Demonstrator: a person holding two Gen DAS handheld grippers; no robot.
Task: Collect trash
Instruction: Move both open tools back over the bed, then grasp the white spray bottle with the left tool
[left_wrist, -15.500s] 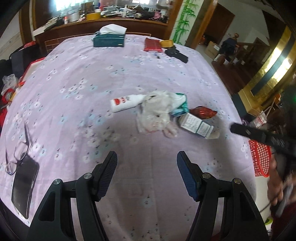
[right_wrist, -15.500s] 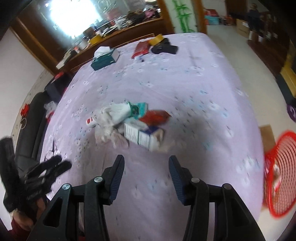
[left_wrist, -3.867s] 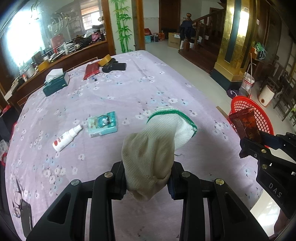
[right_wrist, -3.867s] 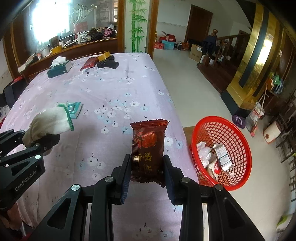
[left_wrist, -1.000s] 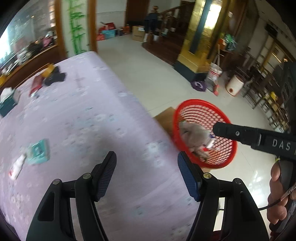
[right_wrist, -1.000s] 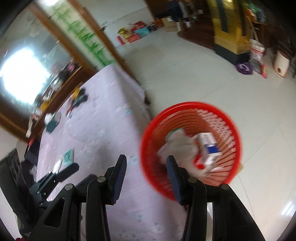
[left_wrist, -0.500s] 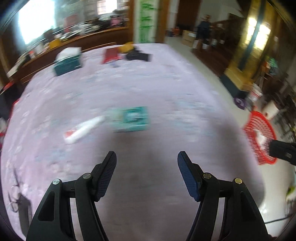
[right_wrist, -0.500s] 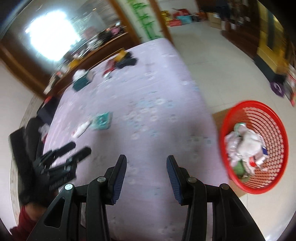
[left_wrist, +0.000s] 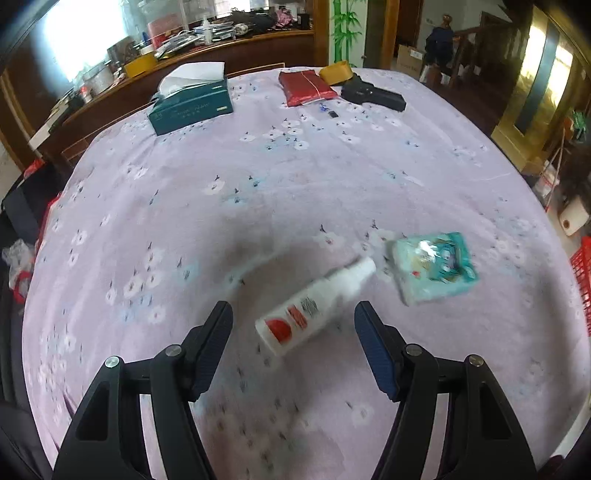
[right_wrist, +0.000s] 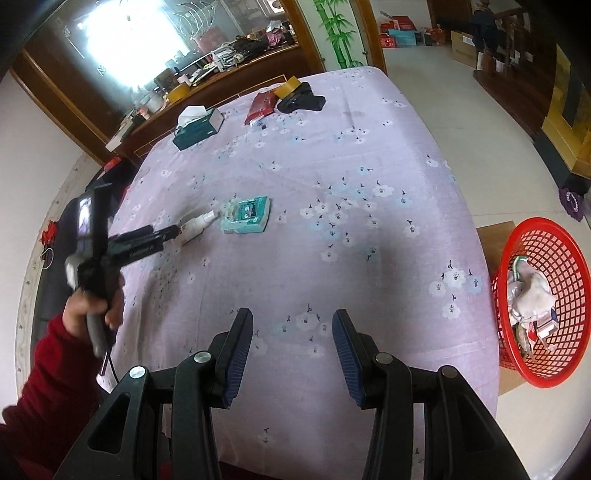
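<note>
Left gripper (left_wrist: 293, 325) is spread wide with nothing in it, hanging right over the white spray bottle (left_wrist: 314, 308) lying on the purple flowered bedspread (left_wrist: 258, 177). A teal packet (left_wrist: 434, 267) sits just beside the bottle. Right gripper (right_wrist: 291, 338) is also spread and empty. The red basket (right_wrist: 541, 295) on the floor already holds trash.

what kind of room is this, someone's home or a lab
Most likely a lived-in home, probably a dining or living area: a large table under a floral purple tablecloth, a cluttered wooden sideboard along the wall, and a wooden staircase at the back of an open tiled floor.
</note>
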